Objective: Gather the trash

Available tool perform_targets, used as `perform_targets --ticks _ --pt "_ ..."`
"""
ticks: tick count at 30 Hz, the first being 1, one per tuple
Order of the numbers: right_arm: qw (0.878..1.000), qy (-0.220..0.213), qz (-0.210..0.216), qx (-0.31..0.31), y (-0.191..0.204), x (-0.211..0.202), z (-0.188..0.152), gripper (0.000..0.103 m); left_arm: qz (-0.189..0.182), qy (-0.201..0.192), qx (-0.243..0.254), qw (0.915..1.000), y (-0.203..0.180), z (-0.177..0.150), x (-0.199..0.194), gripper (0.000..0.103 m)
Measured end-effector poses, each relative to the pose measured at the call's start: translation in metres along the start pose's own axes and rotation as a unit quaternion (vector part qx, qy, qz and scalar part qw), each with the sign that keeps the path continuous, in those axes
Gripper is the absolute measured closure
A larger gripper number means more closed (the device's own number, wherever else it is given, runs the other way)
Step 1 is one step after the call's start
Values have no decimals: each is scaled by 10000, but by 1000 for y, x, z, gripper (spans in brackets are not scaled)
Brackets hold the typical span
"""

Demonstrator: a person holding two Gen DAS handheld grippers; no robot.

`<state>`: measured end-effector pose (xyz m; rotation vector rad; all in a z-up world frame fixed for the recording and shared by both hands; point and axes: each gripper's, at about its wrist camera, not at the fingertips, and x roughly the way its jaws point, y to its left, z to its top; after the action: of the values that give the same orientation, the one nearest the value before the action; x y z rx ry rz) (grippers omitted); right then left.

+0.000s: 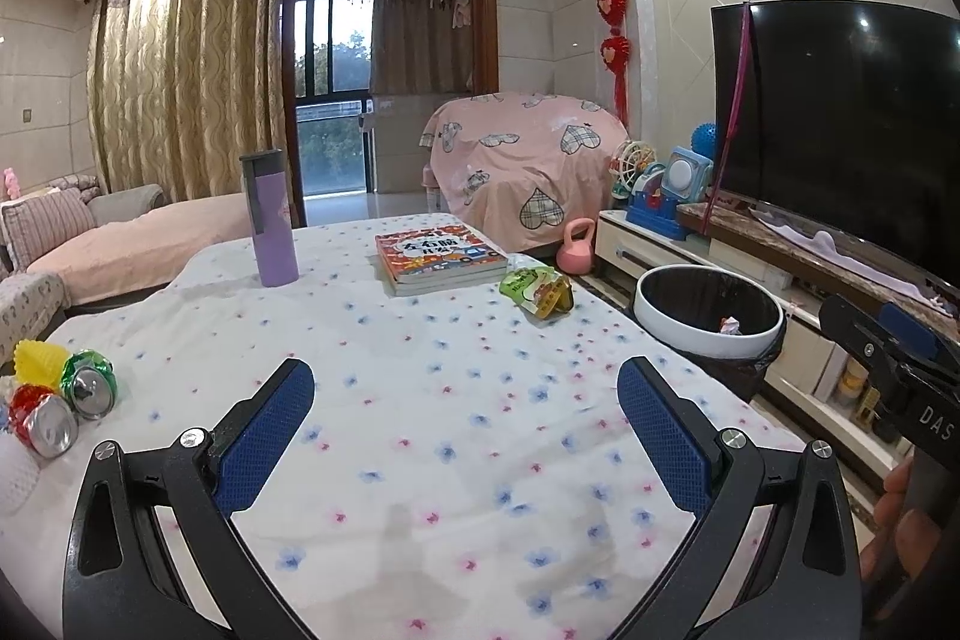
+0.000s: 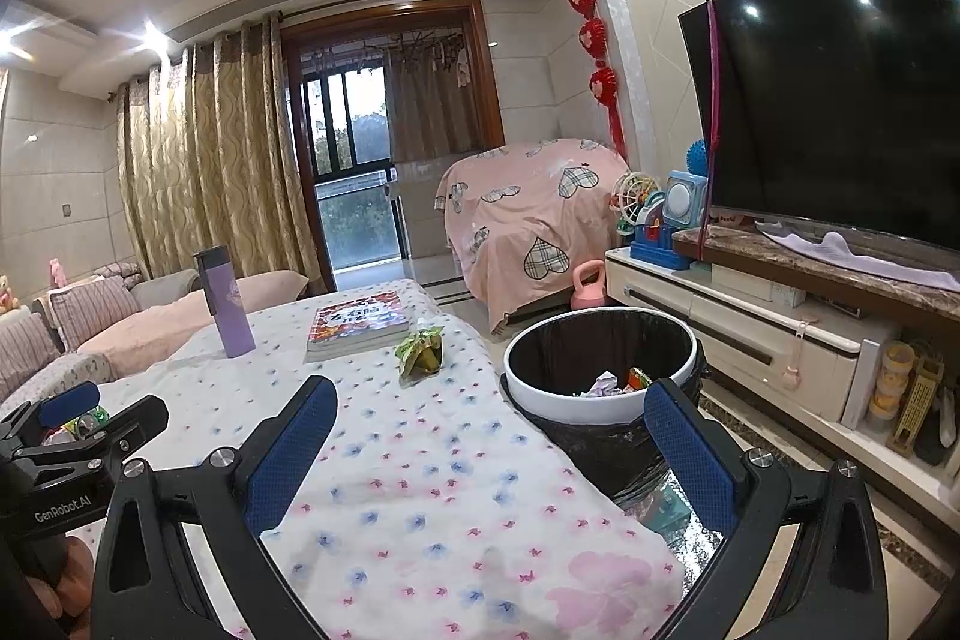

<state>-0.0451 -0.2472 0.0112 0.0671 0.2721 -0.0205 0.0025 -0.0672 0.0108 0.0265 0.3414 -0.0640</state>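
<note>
Both the left gripper (image 1: 465,400) and right gripper (image 2: 489,421) have jaws wide open, holding nothing, above the tabletop (image 1: 420,400); a green snack wrapper (image 1: 536,291) lies near the trash bin (image 2: 600,400).

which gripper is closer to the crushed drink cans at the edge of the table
Left. The crushed green and red cans lie just left of the open left gripper; the open right gripper hangs beside the white-rimmed trash bin.

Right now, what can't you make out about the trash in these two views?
- Round white-rimmed black-lined bin: left wrist view, rim hides most contents.
- Crushed red can: nearby pile cut by left edge.
- Green snack wrapper: print too small.
- Crushed green can: right wrist view, left gripper covers it.
</note>
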Motion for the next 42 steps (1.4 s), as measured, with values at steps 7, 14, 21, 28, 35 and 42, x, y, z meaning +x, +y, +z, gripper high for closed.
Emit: perform_targets --ticks 7,14,21,28,35,42 --pt "10000 -4 0 -2 1 0 0 0 -15 5 -7 10000 0 0 -1 0" --pt "10000 9 2 3 0 -1 0 0 -25 11 -7 10000 -1 0 -1 0" --pt "10000 23 18 -17 2 -2 -1 0 -37 30 -13 10000 -1 0 -2 0" --pt "10000 20 19 -15 3 -2 0 0 -76 32 -10 10000 -1 -1 -3 0" --pt "10000 32 10 -15 3 -2 0 0 -81 42 -9 10000 -1 -2 -2 0" --pt "10000 46 32 -10 3 -2 -3 0 -88 54 -6 9999 -1 -3 -2 0"
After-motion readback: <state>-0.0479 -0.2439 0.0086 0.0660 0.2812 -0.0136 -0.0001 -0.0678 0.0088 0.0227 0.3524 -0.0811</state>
